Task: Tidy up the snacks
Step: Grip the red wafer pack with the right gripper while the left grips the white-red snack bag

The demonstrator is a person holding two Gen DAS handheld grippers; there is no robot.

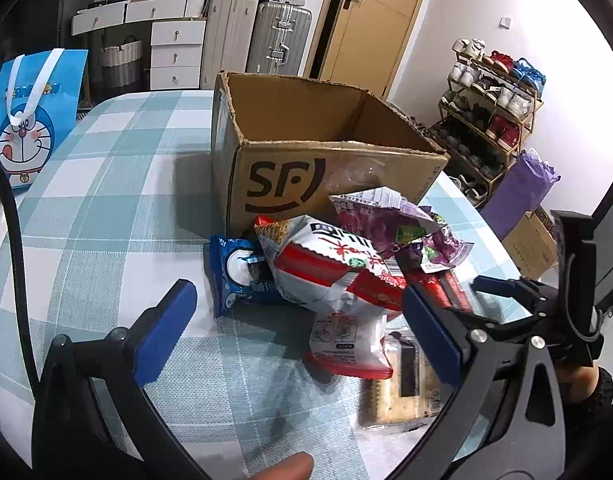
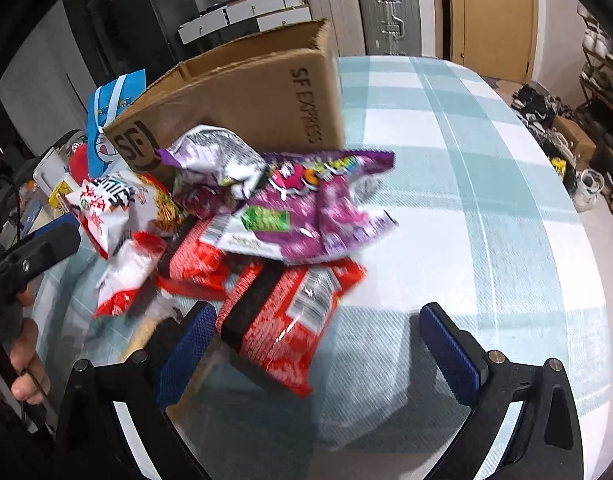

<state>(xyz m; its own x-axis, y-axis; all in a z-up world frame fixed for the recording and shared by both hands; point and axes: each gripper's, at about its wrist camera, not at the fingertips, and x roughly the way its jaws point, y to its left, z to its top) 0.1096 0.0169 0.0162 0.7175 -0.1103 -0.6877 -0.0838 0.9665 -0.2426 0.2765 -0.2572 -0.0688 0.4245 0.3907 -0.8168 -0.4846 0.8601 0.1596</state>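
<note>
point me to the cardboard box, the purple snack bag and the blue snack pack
cardboard box (image 1: 282, 184), left wrist view, on the printed front wall.
purple snack bag (image 2: 306, 200), right wrist view, on the middle of its front face.
blue snack pack (image 1: 234, 276), left wrist view, on the exposed left part.

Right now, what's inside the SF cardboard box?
In the left wrist view the cardboard box is open-topped, and only bare inner walls show. Its floor is hidden behind the front wall, so low-lying contents can't be ruled out. The snack pile lies outside, against its front.
</note>
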